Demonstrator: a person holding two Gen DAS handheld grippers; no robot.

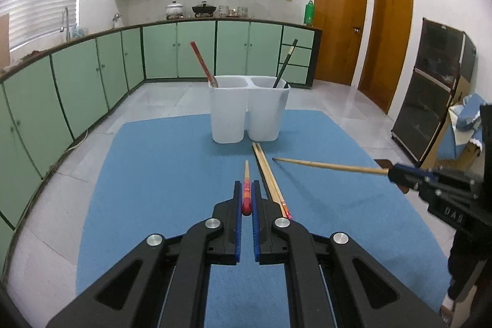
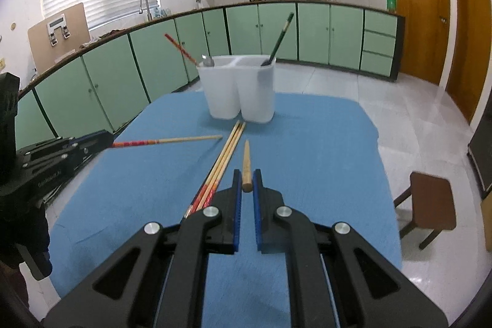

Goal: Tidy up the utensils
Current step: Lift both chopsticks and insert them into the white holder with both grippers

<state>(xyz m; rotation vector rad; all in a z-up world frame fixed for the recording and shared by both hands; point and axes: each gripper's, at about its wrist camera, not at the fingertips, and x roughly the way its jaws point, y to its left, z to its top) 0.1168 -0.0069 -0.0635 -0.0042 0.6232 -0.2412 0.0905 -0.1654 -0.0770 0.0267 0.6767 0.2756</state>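
Observation:
My left gripper [image 1: 246, 186] is shut on the red end of a red-tipped chopstick [image 1: 246, 174], which points toward the white two-compartment holder [image 1: 249, 109]. My right gripper [image 2: 246, 174] is shut on the thick end of a plain wooden chopstick [image 2: 246, 165]. Both are lifted off the blue tablecloth [image 1: 160, 174]. Each gripper shows in the other view, the right gripper [image 1: 396, 172] and the left gripper [image 2: 95, 140]. Loose chopsticks [image 2: 226, 156] lie between them on the cloth. A red-handled spoon [image 2: 184, 51] leans in the holder's left compartment, a green-handled utensil [image 2: 281, 36] in its right one.
The holder [image 2: 236, 88] stands at the far middle of the table. A brown stool [image 2: 430, 205] is off the table's right edge. Green kitchen cabinets [image 1: 92, 76] run along the back and left. A dark glass cabinet [image 1: 430, 100] stands at the right.

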